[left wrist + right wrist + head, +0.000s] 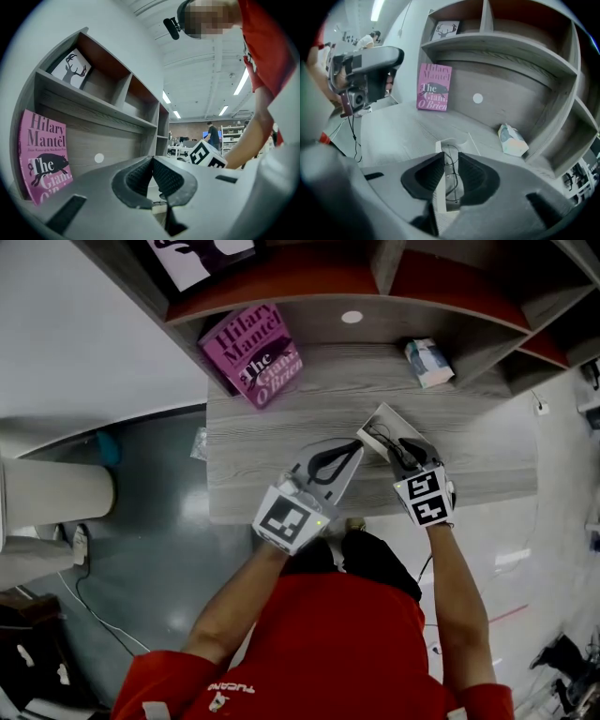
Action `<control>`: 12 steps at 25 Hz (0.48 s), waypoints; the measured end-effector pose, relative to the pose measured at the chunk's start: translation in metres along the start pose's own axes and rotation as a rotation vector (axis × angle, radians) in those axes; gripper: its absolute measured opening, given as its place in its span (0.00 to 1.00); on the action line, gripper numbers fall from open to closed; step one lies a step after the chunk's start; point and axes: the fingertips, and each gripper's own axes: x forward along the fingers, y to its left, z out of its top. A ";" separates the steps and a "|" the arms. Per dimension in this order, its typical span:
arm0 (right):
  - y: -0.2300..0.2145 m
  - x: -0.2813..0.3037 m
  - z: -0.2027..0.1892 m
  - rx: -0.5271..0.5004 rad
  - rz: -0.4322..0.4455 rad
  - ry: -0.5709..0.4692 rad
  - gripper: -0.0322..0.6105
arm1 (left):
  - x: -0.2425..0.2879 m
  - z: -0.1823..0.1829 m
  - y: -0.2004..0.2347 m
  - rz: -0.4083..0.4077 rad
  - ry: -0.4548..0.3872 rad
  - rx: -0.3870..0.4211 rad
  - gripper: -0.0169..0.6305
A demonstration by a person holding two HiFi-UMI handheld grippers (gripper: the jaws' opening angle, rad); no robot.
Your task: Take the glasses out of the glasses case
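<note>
Presently at open glasses case, near-right on desk.
L gripper pressed shut, empty; R gripper slightly spread over glasses.

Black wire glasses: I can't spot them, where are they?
Head view, right of centre: the glasses lie in the open white case on the grey wooden desk, at the right gripper's tips.

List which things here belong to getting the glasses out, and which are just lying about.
In the job:
glasses
open glasses case
right hand-held gripper, jaws apart over the case
left hand-held gripper, shut and empty

Lying about:
pink Hilary Mantel book
small packet
deer picture
</note>
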 end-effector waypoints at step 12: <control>-0.008 0.034 -0.025 -0.040 0.026 0.189 0.20 | 0.006 -0.013 0.008 0.000 0.028 -0.006 0.04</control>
